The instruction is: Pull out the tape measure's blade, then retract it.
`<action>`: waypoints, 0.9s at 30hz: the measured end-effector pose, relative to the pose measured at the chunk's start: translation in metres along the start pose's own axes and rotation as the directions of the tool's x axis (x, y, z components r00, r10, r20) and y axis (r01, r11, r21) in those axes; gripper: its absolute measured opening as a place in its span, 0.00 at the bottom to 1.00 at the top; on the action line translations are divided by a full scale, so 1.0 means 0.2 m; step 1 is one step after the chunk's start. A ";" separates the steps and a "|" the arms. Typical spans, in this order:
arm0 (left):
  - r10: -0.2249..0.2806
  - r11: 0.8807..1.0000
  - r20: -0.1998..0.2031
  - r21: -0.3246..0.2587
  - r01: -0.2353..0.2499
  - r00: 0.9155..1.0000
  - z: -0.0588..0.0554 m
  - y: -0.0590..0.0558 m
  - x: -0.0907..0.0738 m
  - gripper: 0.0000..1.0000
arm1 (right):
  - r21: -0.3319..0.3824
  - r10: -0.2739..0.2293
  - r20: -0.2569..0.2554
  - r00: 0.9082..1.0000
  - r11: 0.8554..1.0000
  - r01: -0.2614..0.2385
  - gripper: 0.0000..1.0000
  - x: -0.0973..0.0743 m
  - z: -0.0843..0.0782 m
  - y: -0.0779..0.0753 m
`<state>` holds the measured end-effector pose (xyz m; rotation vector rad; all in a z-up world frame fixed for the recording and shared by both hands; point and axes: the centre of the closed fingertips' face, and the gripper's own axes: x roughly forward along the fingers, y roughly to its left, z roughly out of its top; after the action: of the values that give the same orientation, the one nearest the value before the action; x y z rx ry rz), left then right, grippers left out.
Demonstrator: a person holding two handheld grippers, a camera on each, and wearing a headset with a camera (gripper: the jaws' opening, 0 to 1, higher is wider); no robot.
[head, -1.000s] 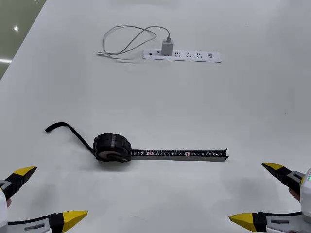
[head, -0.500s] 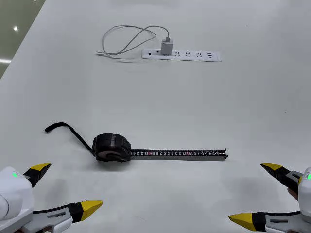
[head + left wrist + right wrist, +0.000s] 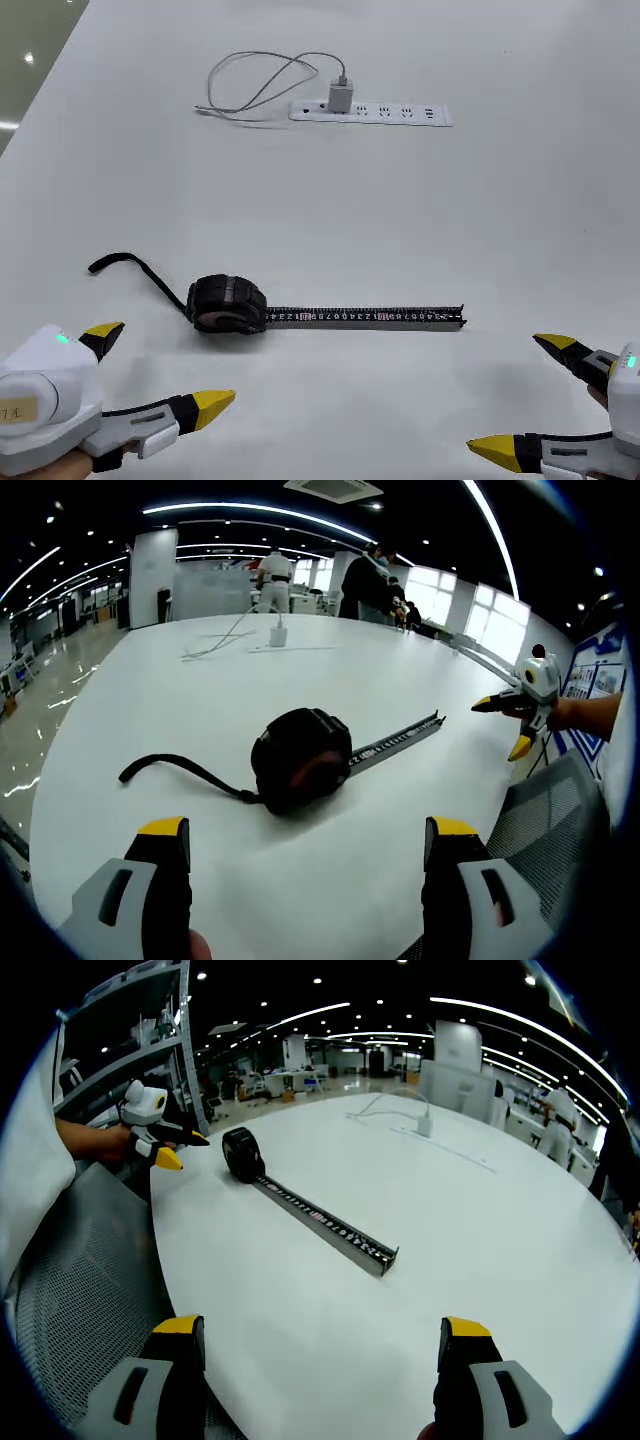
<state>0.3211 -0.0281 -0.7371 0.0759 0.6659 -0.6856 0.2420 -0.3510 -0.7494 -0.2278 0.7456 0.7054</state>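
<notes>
tape measure (image 3: 228,304) lies flat, blade (image 3: 365,317) extended toward right gripper (image 3: 540,393).

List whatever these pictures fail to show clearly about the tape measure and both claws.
Blade numerals: head view, too small to read.
Tape measure case underside and far side: left gripper view, hidden by the case itself.
Right claw body: head view, cut off by the bottom-right edge.
Left claw handle: head view, cut off by the bottom edge.
</notes>
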 end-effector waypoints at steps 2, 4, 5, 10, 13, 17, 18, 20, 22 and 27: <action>-0.003 1.000 0.000 0.006 0.003 1.000 0.01 -0.01 0.02 0.95 | 0.000 0.000 0.001 1.000 1.000 0.000 0.96 0.00 0.00 0.00; -0.004 1.000 0.007 0.000 0.004 1.000 0.03 -0.01 0.03 0.95 | 0.000 0.000 0.002 1.000 1.000 0.000 0.96 0.01 0.01 0.00; -0.002 1.000 0.007 -0.001 0.002 1.000 0.03 -0.02 0.04 0.95 | 0.002 0.001 0.004 1.000 1.000 -0.001 0.96 0.01 0.01 0.00; -0.003 1.000 0.010 0.009 0.003 1.000 0.06 -0.04 0.09 0.94 | -0.001 -0.004 0.009 1.000 1.000 0.004 0.96 0.01 0.02 -0.01; 0.001 1.000 0.009 0.012 -0.001 1.000 0.08 -0.04 0.12 0.94 | -0.001 -0.007 0.010 1.000 1.000 0.007 0.96 0.01 0.02 -0.01; 0.002 1.000 0.010 -0.006 -0.002 1.000 0.09 -0.05 0.15 0.94 | -0.002 -0.009 0.011 1.000 1.000 0.009 0.95 0.01 0.03 -0.02; -0.003 1.000 0.007 -0.005 0.003 1.000 0.09 -0.06 0.16 0.94 | -0.002 -0.010 0.011 1.000 1.000 0.010 0.95 0.01 0.03 -0.02; -0.017 1.000 0.009 -0.002 0.017 1.000 0.10 -0.08 0.18 0.95 | -0.002 -0.010 0.011 1.000 1.000 0.010 0.95 0.01 0.03 -0.02; -0.021 1.000 0.008 0.002 0.021 1.000 0.11 -0.10 0.19 0.95 | -0.002 -0.009 0.011 1.000 1.000 0.009 0.95 0.01 0.02 -0.02; -0.030 0.999 0.009 -0.011 0.030 0.999 0.12 -0.11 0.21 0.94 | 0.004 -0.010 0.010 1.000 1.000 0.010 0.95 0.01 0.01 -0.01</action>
<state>0.3448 -0.0756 -0.7404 0.0522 0.6635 -0.7110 0.2460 -0.3506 -0.7490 -0.2238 0.7357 0.6954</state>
